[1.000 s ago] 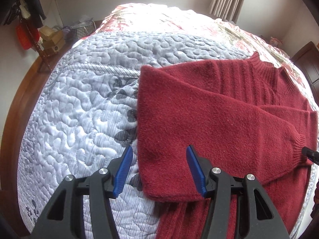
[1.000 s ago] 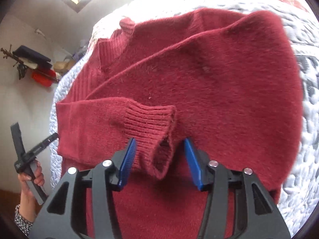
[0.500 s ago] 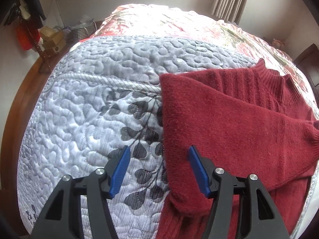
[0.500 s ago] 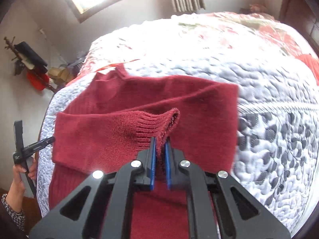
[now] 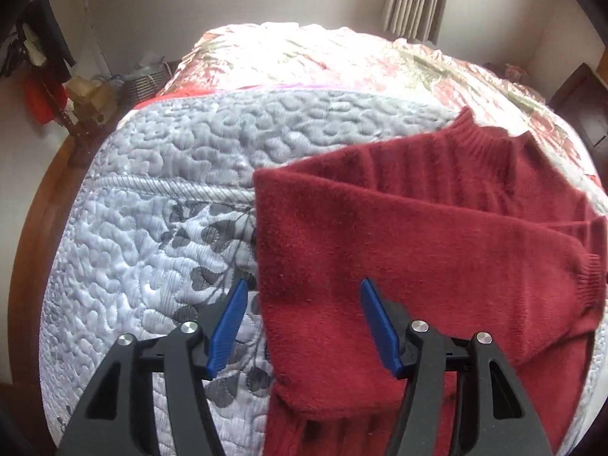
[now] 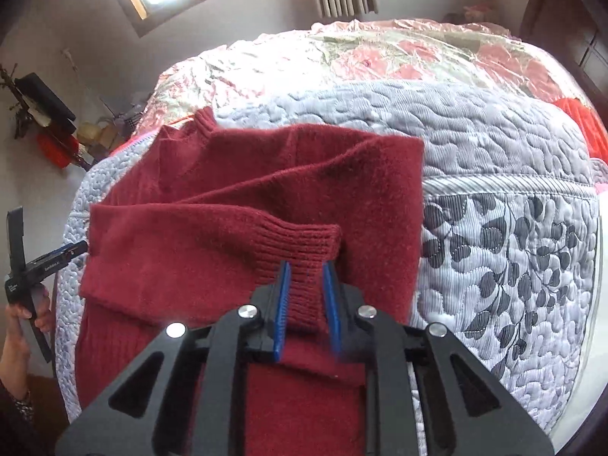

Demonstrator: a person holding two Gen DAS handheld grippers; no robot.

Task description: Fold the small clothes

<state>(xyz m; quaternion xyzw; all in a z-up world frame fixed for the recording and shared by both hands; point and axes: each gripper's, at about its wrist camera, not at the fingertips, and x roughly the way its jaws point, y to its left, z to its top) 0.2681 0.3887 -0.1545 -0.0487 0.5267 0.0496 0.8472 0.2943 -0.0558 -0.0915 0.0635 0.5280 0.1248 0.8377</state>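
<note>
A dark red knit sweater (image 5: 418, 247) lies on the bed with its neck toward the far end and one sleeve folded across the body. My left gripper (image 5: 300, 323) is open and hovers above the sweater's folded left edge, holding nothing. In the right wrist view, the sweater (image 6: 228, 205) fills the middle and its ribbed sleeve cuff (image 6: 304, 243) lies on the body. My right gripper (image 6: 307, 296) is shut on that cuff, its blue pads pressing the ribbing from both sides. The left gripper (image 6: 38, 266) shows at the sweater's left edge, held by a hand (image 6: 19, 326).
The grey-white quilt (image 5: 152, 228) with a leaf print (image 6: 513, 247) spreads on both sides of the sweater. A pink floral cover (image 5: 323, 57) lies at the far end. A wooden bed frame (image 5: 41, 209) curves on the left, with boxes and clutter (image 5: 87, 95) beyond.
My right gripper closed on the cuff, lifted it, and has brought it down onto the sweater body; its pads stand slightly wider now. The left gripper stayed open and shifted a little.
</note>
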